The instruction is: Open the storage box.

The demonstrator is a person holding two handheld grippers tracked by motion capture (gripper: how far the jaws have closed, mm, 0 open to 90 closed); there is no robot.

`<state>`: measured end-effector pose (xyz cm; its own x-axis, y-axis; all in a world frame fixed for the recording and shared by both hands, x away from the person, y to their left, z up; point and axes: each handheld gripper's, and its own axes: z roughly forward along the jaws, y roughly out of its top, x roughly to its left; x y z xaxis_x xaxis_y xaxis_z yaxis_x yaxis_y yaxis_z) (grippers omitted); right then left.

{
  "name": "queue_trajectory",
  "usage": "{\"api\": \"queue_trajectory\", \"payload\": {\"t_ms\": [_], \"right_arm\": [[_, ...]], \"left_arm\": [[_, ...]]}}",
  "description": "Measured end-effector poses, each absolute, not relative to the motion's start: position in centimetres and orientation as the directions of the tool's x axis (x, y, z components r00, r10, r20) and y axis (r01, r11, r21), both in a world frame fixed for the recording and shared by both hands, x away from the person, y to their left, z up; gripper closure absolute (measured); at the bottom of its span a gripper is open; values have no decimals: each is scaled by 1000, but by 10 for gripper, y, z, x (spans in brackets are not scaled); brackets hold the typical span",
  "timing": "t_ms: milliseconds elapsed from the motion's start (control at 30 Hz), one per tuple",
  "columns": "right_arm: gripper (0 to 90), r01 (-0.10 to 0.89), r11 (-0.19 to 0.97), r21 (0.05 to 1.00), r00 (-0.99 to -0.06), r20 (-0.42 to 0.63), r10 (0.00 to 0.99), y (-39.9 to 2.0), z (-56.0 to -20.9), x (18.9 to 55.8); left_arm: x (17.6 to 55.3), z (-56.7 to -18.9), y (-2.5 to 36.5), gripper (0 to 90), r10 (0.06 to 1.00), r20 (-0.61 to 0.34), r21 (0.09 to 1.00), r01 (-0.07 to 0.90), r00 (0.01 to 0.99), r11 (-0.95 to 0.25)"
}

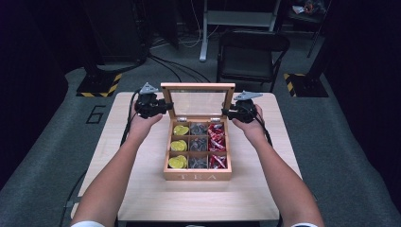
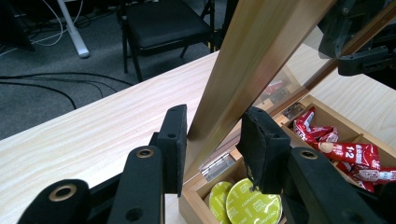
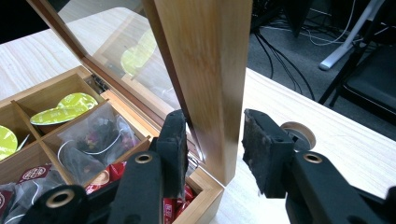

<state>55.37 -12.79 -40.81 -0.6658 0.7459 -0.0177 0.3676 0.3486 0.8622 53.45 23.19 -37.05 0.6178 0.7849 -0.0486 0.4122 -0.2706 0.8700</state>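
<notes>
A wooden tea box [image 1: 197,176] stands mid-table with its glass lid [image 1: 197,87] raised upright. Its left column holds yellow-green capsules [image 1: 179,145], the middle clear tea sachets [image 1: 198,144], the right red packets [image 1: 217,142]. My left gripper [image 1: 163,106] is at the lid's left edge. In the left gripper view it [image 2: 217,116] is shut on the lid's frame [image 2: 243,60], a pad on each face. My right gripper [image 1: 227,112] is at the lid's right edge. There [image 3: 215,116] the frame [image 3: 210,70] stands between the jaws, one pad against it and the other a little off.
The pale wooden table [image 1: 142,189] has bare surface around the box. A black folding chair [image 1: 250,54] stands just beyond its far edge. Cables [image 1: 175,66] and a white stand leg [image 1: 204,42] are on the grey floor behind. A round cable hole [image 3: 299,133] is in the tabletop near the right gripper.
</notes>
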Motion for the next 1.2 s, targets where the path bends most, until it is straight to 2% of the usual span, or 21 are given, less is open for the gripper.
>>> {"api": "queue_trajectory", "payload": {"t_ms": [300, 567, 767, 1067, 1200], "right_arm": [[644, 365, 356, 860, -688, -8, 726, -129, -408, 558], [660, 356, 413, 838, -697, -57, 715, -126, -403, 559], [663, 351, 424, 835, -700, -66, 711, -126, -402, 561], [665, 387, 408, 827, -694, -30, 719, -126, -400, 566], [665, 399, 406, 822, -692, -20, 721, -126, -400, 568]], "left_arm": [[538, -370, 232, 624, 786, -53, 871, 413, 616, -265], [539, -370, 232, 621, 790, -67, 869, 424, 609, -254], [539, -373, 235, 583, 799, -72, 866, 434, 597, -246], [533, -379, 247, 579, 800, -66, 839, 467, 597, -280], [528, -378, 249, 579, 797, -84, 849, 462, 599, -258]]}}
